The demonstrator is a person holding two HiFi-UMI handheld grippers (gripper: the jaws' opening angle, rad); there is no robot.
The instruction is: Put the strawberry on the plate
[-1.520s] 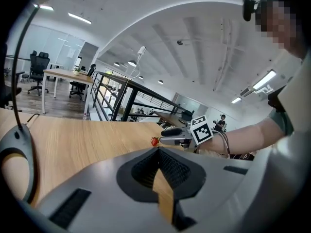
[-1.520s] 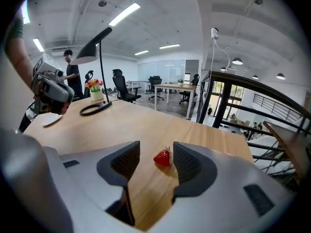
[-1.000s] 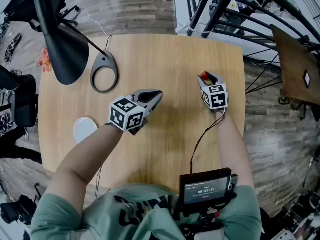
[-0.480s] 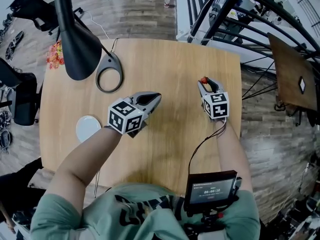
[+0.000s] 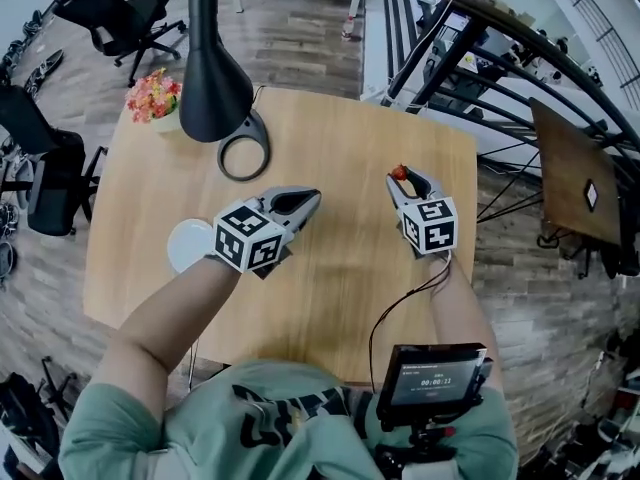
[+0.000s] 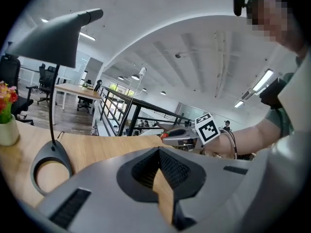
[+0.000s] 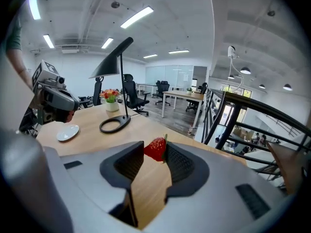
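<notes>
Head view: wooden table (image 5: pixel 330 278) on plank floor (image 5: pixel 290 28) bears lamp (image 5: pixel 212 83), plate (image 5: pixel 187 244).

place: open-plan office | signs: swivel chairs (image 5: pixel 118 13); rows of desks (image 7: pixel 187 95); strip lights (image 7: pixel 137 16); glass partitions (image 7: pixel 170 76); black railing (image 7: pixel 248 105); plank floor (image 5: pixel 290 28); lamp (image 5: pixel 212 88) on table (image 5: pixel 340 138)
</notes>
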